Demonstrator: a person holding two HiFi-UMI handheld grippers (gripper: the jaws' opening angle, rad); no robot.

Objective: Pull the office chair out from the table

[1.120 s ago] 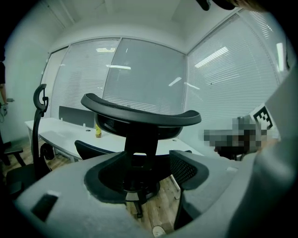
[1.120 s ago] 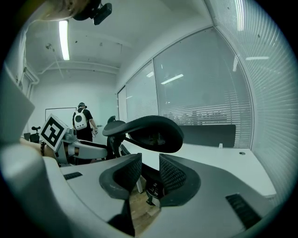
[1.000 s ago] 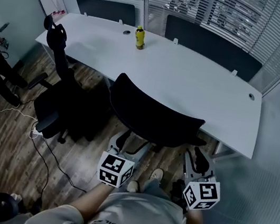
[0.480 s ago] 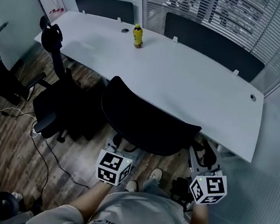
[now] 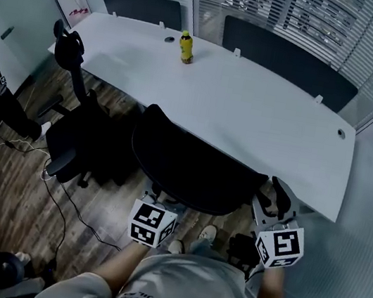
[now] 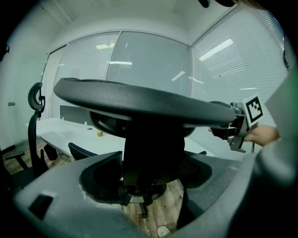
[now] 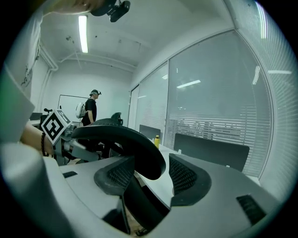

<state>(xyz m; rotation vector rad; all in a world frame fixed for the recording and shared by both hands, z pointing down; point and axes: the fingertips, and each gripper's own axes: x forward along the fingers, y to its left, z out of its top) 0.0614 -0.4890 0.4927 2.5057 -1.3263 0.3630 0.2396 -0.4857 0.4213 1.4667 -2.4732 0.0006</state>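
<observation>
Nearest to us, the left gripper (image 5: 153, 207) sits at 7 o'clock of the black mesh-backed office chair (image 5: 190, 167), low behind its backrest. Its jaws stand apart with the chair's dark back spine between them, and the backrest rim arches over them. We see no firm clamp there. At 4 o'clock of the chair, the right gripper (image 5: 280, 197) straddles the backrest's side edge. Its jaws are apart too, and a sliver of light shows between the edge and one jaw. Our pale shoes (image 5: 209, 233) rest on the wood-plank floor (image 5: 2, 183) directly behind the chair.

The chair faces the long white counter (image 5: 250, 113), its backrest just beside the counter's near edge; the seat is hidden beneath the backrest. We judge the pull has barely begun.

With neither pair of jaws closed, a backward tug could let them slide off the smooth rim. An uneven pull would probably swivel the chair instead of rolling it. The castors could run onto our feet. At 9 o'clock a second black chair with a headrest (image 5: 68, 131) stands near enough for armrests to snag, and a thin dark cable (image 5: 60, 219) lies at 8 o'clock.

Farther off, a small yellow bottle (image 5: 186, 47) stands upright at 12 o'clock on the counter.
</observation>
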